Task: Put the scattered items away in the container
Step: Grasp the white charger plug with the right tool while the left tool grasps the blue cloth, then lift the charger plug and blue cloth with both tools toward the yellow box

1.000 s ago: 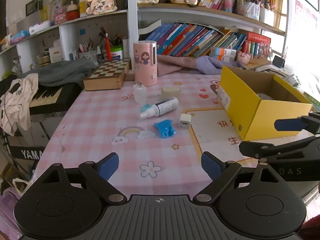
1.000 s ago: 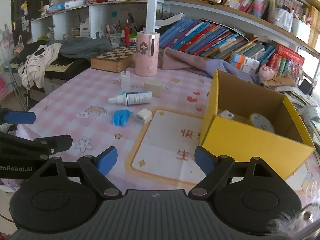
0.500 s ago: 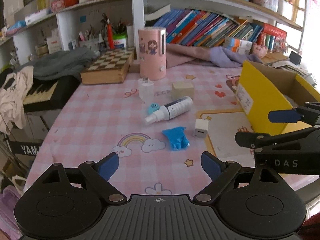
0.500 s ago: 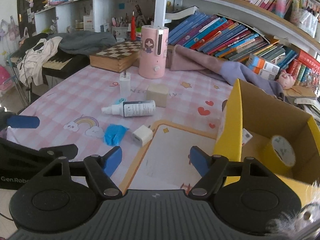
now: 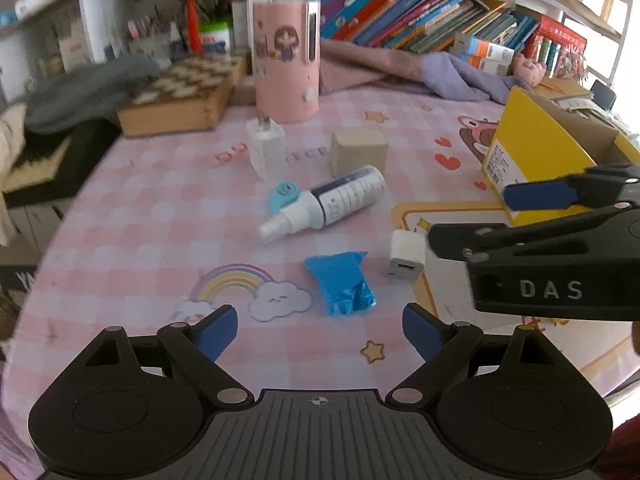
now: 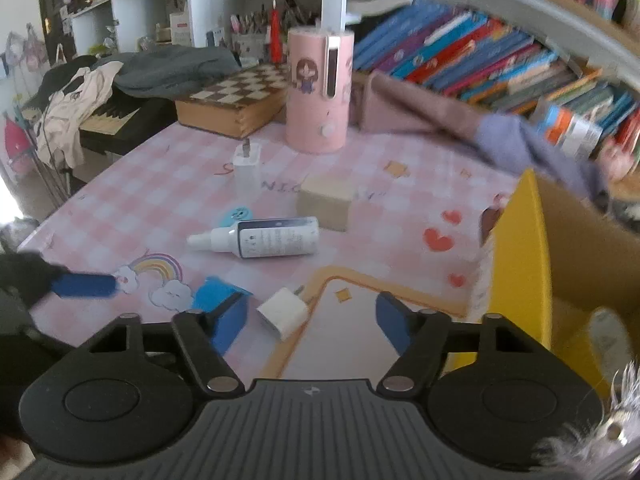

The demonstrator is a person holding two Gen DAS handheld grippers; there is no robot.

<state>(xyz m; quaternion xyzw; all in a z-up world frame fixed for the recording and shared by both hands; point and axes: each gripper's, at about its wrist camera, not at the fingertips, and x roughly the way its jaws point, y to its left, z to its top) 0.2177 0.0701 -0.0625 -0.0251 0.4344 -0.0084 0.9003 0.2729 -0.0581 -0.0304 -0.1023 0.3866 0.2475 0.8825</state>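
- Right wrist view: yellow box (image 6: pixel 516 280) is the container, sitting at the right edge of the pink checked tablecloth (image 6: pixel 160 184). Its interior is mostly out of frame; a pale blurred item shows near the bottom corner, can't identify it.
- Loose items lie well left of the box: spray bottle (image 6: pixel 264 238) on its side, beige block (image 6: pixel 326 202) just behind it, upright white plug adapter (image 6: pixel 247 168), round blue tag (image 6: pixel 237 215) beside the bottle's nozzle.
- Nearest items: small white charger cube (image 6: pixel 283 313) and crumpled blue wrapper (image 5: pixel 340 282), close together but apart.
- Right gripper (image 6: pixel 310 320): jaws wide, empty, roughly bracketing the charger cube. Judgement: the cube is the pick in hand. Square the fingers to its flat faces, drop low, then close; it's lying tilted and could twist out.
- Left gripper (image 5: pixel 320 330): jaws wide, empty, with the wrapper just ahead. Thin, so I'd pinch from above and watch for snagging the tablecloth.
- Grippers are near each other; stagger the moves.
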